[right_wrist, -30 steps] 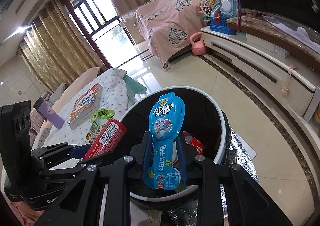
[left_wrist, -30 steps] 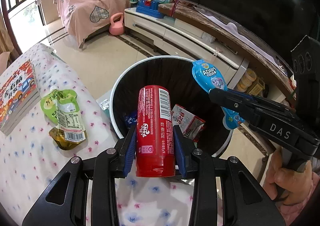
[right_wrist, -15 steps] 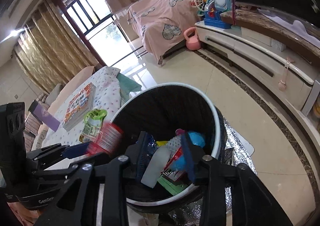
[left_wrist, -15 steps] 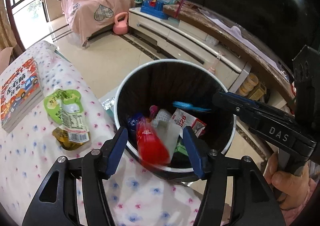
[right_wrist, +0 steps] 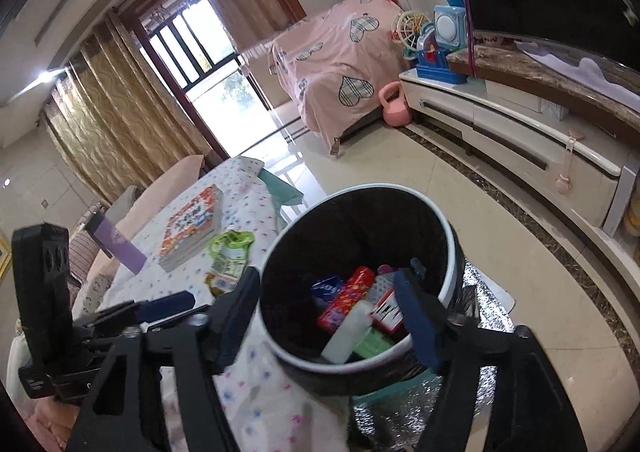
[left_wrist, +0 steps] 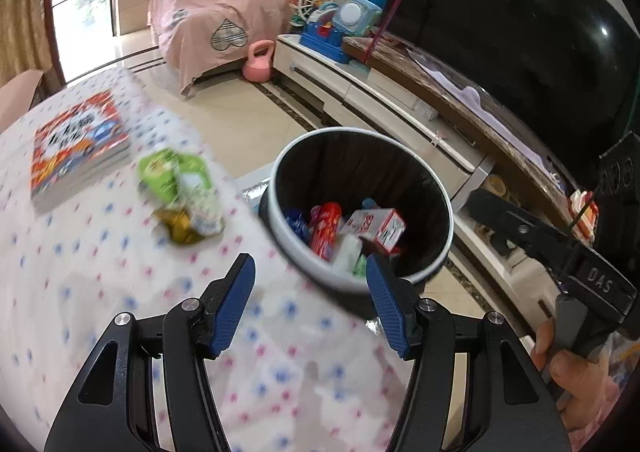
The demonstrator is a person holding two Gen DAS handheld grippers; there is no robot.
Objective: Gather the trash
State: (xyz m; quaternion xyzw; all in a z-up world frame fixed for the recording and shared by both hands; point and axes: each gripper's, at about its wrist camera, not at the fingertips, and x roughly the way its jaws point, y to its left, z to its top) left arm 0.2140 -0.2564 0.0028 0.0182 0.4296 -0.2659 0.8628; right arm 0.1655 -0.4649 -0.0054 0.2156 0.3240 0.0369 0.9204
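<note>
The left tool (left_wrist: pixel 310 302) hangs released and empty over the near edge of the surface (left_wrist: pixel 100 292); the right tool (right_wrist: pixel 328 316), its jaws opening with nothing between them, hovers above the bin (right_wrist: pixel 450 248). The risk I see: reaching left for the leftover green pouch (left_wrist: pixel 176 182) with the gold wrapper (left_wrist: pixel 180 226) touching it, a tool could pinch the dotted cloth or nudge the book (left_wrist: pixel 80 144) beyond. The pouch looks crumpled, flat and slippery, lying left of the bin.
</note>
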